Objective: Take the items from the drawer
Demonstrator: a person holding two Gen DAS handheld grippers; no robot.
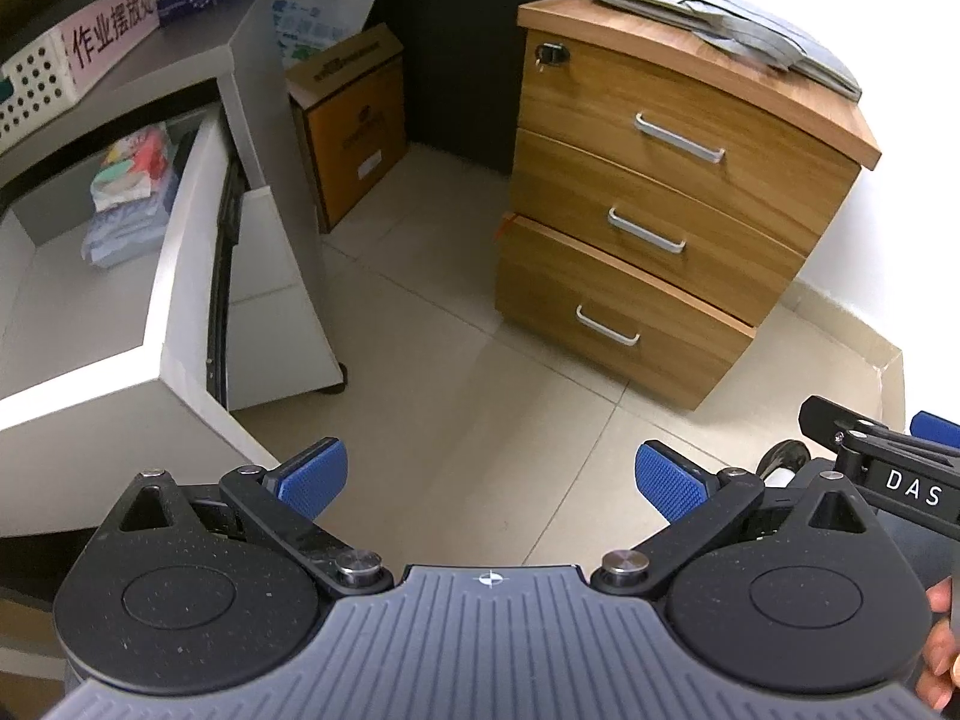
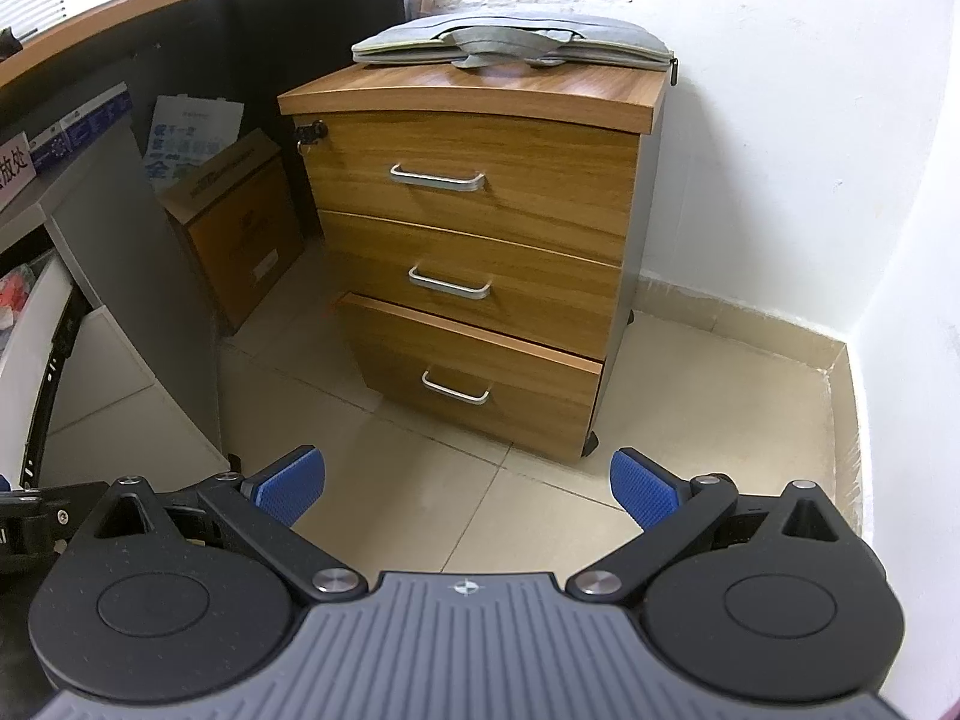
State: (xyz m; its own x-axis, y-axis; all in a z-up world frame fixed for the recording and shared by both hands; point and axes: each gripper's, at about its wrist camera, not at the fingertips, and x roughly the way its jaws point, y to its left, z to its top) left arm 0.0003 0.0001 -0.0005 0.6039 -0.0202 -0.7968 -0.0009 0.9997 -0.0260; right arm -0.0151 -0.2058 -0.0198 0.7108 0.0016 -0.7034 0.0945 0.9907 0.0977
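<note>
Looking along the left wrist view, the left gripper (image 1: 491,483) hangs over bare tiled floor (image 1: 456,420) with its blue pads spread wide and nothing between them. At ten o'clock a white drawer (image 1: 174,276) stands pulled out of a grey cabinet (image 1: 264,138), and inside it, toward the back, lies a heap of coloured packets (image 1: 129,192) in clear wrapping, red, green and pale blue, their print too blurred to read. A perforated white basket (image 1: 33,87) and a pink sign (image 1: 114,30) sit on the cabinet top. An orange-brown carton (image 1: 354,126) leans at twelve o'clock, and a wooden three-drawer pedestal (image 1: 672,204) fills one to two o'clock, its bottom drawer slightly ajar, a grey bag (image 1: 720,24) on top. At three o'clock the right gripper's black frame pokes in beside a hand (image 1: 942,648). In the right wrist view, the right gripper (image 2: 468,489) is likewise released, pads wide apart over the floor, facing the pedestal at twelve o'clock. The white drawer's edge (image 2: 36,348) shows only at nine o'clock, well apart from the pads, with a glimpse of red packet.
</note>
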